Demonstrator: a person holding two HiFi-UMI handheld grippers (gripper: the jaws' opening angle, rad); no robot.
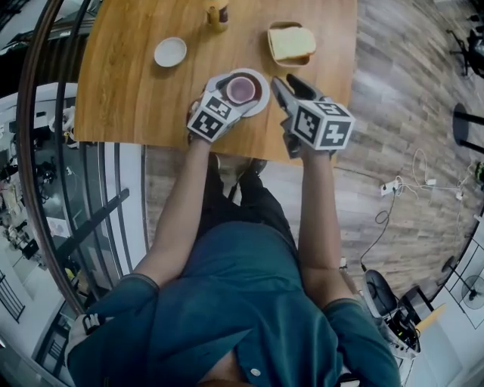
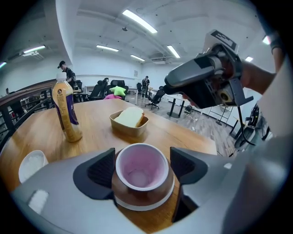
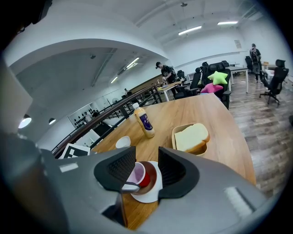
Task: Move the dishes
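A cup (image 1: 242,90) with a pink inside stands on a brown saucer with a white rim (image 1: 262,103) near the wooden table's front edge. My left gripper (image 1: 235,91) is open around it. In the left gripper view the cup (image 2: 139,170) sits between the two pads (image 2: 101,168), very close to both, on the saucer (image 2: 151,202). My right gripper (image 1: 290,86) hovers just right of the saucer, open, with nothing between its jaws. Through the gap of the right gripper (image 3: 146,167) the cup (image 3: 136,174) and saucer (image 3: 149,195) show a little ahead.
A small white dish (image 1: 170,51) lies at the table's back left. A bottle (image 1: 218,13) stands at the far edge. A box with a slice of bread (image 1: 291,43) sits behind the right gripper. The table's front edge (image 1: 174,143) runs just under both grippers.
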